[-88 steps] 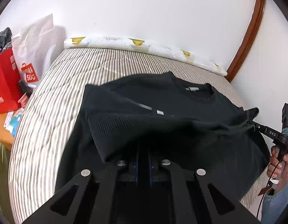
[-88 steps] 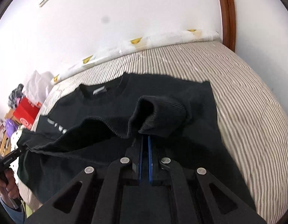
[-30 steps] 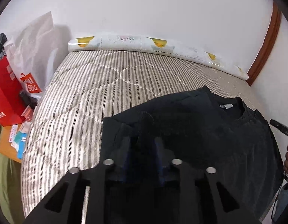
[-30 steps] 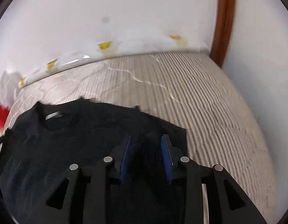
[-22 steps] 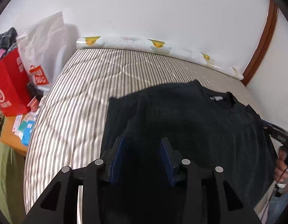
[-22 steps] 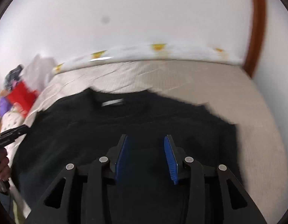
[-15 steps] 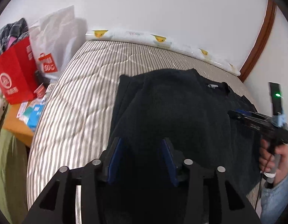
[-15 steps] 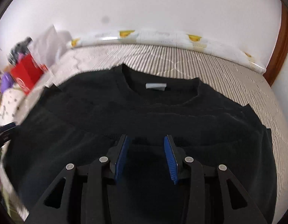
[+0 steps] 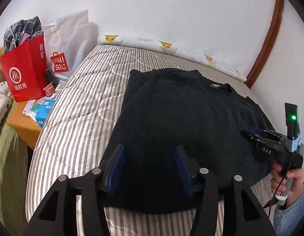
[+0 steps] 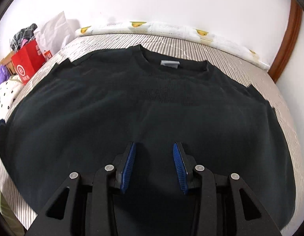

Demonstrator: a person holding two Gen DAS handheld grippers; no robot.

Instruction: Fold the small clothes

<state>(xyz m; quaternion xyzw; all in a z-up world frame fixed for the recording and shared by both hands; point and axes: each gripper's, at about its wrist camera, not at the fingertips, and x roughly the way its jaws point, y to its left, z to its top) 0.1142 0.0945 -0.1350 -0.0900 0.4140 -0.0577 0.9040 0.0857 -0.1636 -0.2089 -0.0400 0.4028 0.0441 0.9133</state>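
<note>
A black sweater (image 9: 183, 114) lies flat on the striped mattress (image 9: 83, 102), folded over itself, collar with a grey label (image 10: 170, 63) at the far side. My left gripper (image 9: 150, 153) is open and empty, above the sweater's near left edge. My right gripper (image 10: 153, 153) is open and empty, above the middle of the sweater (image 10: 148, 106). The right gripper also shows in the left wrist view (image 9: 252, 132), held in a hand at the right.
A red paper bag (image 9: 24, 68) and a white Miniso bag (image 9: 67, 47) stand on a wooden bedside table (image 9: 24, 122) to the left. A rolled white duck-print cloth (image 10: 171, 29) lies along the wall. A brown door frame (image 9: 268, 39) is at the right.
Both grippers let go of the sweater's lower part after carrying it up toward the collar, opened, and drew back. The sweater now lies flat.
</note>
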